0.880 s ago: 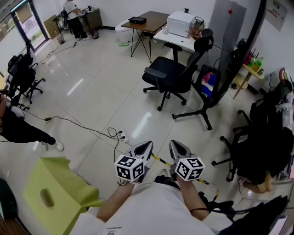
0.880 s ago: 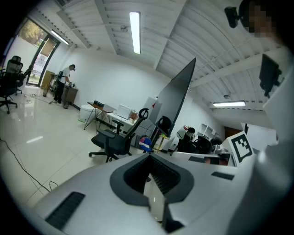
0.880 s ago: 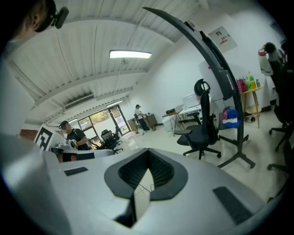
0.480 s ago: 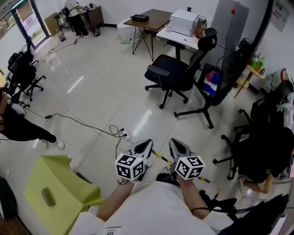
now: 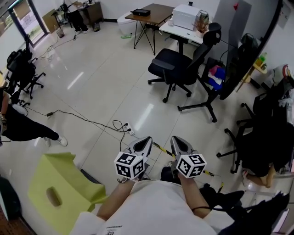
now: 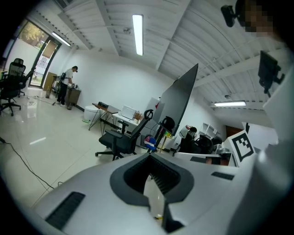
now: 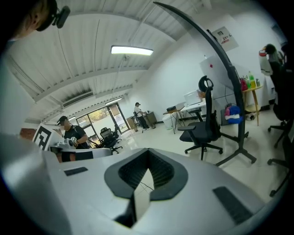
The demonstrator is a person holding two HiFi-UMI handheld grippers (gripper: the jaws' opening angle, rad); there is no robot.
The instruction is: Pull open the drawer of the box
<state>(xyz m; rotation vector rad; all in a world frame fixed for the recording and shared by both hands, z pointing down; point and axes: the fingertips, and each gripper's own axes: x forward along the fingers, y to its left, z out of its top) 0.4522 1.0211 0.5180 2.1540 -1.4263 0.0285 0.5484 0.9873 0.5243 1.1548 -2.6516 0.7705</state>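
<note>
Shut tight and empty – left gripper [image 5: 147, 139] and right gripper [image 5: 176, 139], side by side, pointing to 12 o'clock. No drawer box in any view. Only a yellow-green block [image 5: 55, 183] (maybe a stool) at 8 o'clock – nearer the left gripper.

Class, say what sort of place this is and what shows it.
Probably an open office or workroom: a black swivel chair, a desk by the wall, and a power strip on the tiled floor.
</note>
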